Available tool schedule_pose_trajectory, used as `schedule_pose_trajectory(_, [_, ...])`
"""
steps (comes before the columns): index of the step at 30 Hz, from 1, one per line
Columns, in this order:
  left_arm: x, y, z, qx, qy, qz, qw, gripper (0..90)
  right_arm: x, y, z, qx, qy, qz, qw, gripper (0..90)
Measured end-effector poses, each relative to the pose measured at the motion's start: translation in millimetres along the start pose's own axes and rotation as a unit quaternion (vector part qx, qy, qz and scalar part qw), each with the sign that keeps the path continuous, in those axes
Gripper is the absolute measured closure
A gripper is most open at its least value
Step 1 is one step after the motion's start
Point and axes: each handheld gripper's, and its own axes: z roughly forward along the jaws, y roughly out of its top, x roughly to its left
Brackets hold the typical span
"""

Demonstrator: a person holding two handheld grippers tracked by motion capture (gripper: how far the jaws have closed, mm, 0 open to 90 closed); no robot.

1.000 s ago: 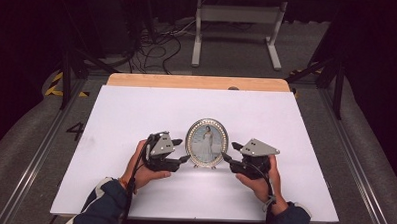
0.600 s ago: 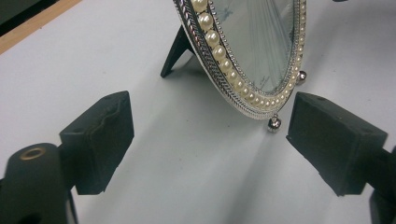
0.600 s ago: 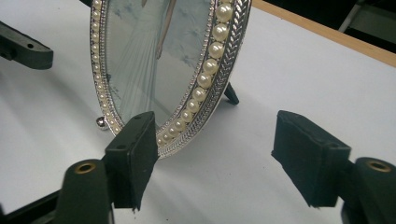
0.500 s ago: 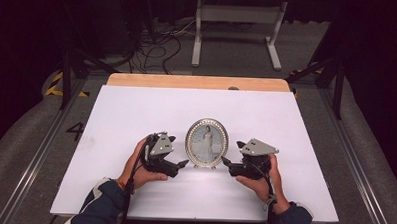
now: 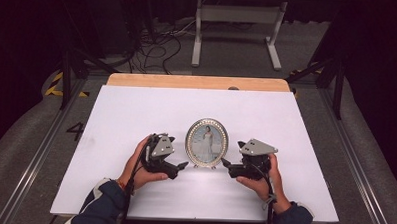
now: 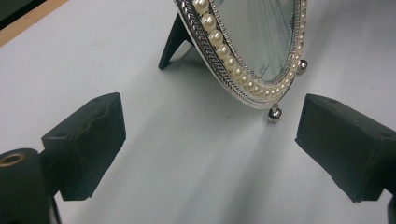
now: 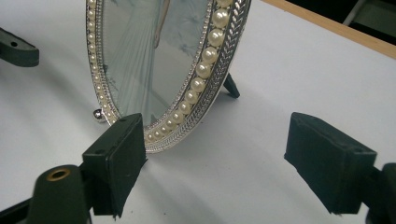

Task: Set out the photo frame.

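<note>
On the white table [image 5: 136, 120] our oval pearl-rimmed silver picture frame [image 5: 207, 143] stands propped on its rear strut; left gripper [image 5: 177, 167] and right gripper [image 5: 229, 166] have just been opening, nothing between them, releasing it.

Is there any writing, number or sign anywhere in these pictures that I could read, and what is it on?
"4": a dark numeral on the grey floor, left of the white table.
Yellow and black hazard stripes on the floor farther back: a marking, no words.
Oval picture frame: a photograph behind glass, no legible lettering; a faint mark low on the glass in the left gripper view is too small to read.
Left gripper and right gripper: no readable labels.
</note>
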Motion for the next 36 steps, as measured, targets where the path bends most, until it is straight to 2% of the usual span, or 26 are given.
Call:
schedule_pose_trajectory(10, [1.5, -2.4, -6.6, 0.014, 0.017, 0.018, 0.9996, 9.9, -2.4, -1.3, -3.4, 0.003, 0.0, -0.016, 0.9999, 19.9])
schedule_pose_trajectory(19, [4.7, -11.6, -18.4, 0.016, 0.025, 0.016, 0.9994, 9.9, -6.4, -5.6, -8.0, 0.021, -0.02, -0.035, 0.9989, 20.3])
schedule_pose_trajectory(27, [7.4, -21.4, -26.6, 0.023, 0.03, 0.012, 0.9992, 9.9, -8.9, -9.9, -10.7, 0.025, -0.024, -0.035, 0.9988, 19.8])
schedule_pose_trajectory(32, [9.6, -28.6, -33.1, 0.028, 0.042, 0.014, 0.9986, 9.9, -10.6, -11.9, -13.9, 0.021, -0.034, -0.034, 0.9986, 19.8])
schedule_pose_trajectory(36, [10.7, -32.4, -36.7, 0.027, 0.047, 0.008, 0.9985, 10.0, -11.3, -12.5, -15.7, 0.018, -0.037, -0.033, 0.9986, 19.8])
